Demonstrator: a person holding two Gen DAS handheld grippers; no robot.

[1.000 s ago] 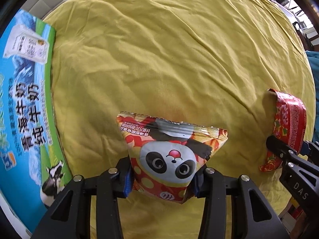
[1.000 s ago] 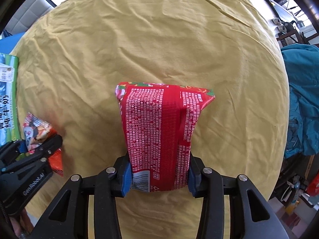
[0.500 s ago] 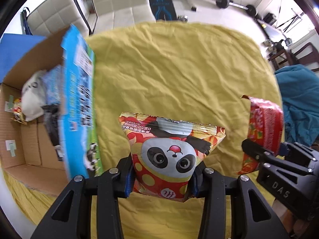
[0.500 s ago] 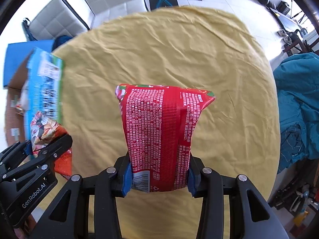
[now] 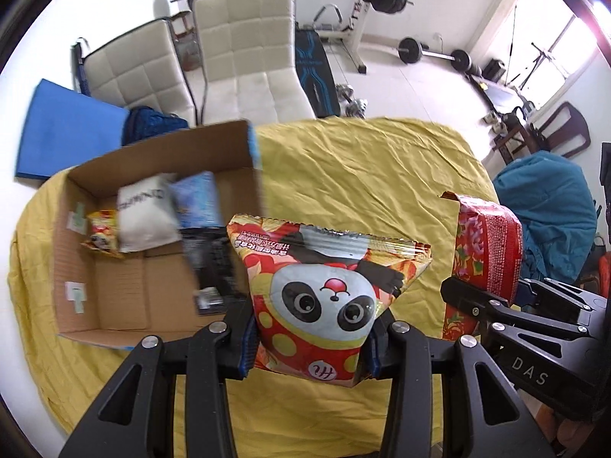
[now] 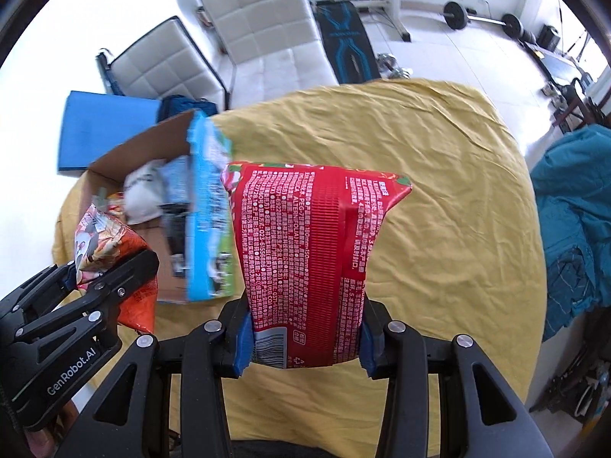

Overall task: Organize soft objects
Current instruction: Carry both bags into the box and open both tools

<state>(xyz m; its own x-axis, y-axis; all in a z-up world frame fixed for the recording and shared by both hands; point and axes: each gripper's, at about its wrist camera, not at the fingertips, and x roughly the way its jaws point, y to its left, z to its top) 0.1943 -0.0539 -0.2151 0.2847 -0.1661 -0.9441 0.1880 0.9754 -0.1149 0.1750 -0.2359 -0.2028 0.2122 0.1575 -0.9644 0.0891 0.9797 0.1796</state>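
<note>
Left black two-finger gripper (image 5: 310,343): shut tight on the low end of the shiny red and yellow panda snack bag (image 5: 324,297), held up in the air. Right black two-finger gripper (image 6: 303,341): shut the same way on the low end of the red crinkly packet with white print (image 6: 309,259), also up off the table.

Below both, at 6 o'clock and all round: round table under a wrinkled yellow cloth (image 5: 362,179). At 9 o'clock from the left gripper: open brown cardboard box with blue printed sides (image 5: 114,294), resting on the cloth. Inside it, a white soft pouch (image 5: 143,212), a pale blue packet (image 5: 196,200) and a small yellow snack bag (image 5: 101,231); something dark too, too blurry to name.

Probably light, puffy and squashy, both bags. Slippery skin, so easy to slide out. Crunchy food maybe inside the panda bag, so no hard squeezing. Best hold: flat sealed edge at the end, not the fat middle.
</note>
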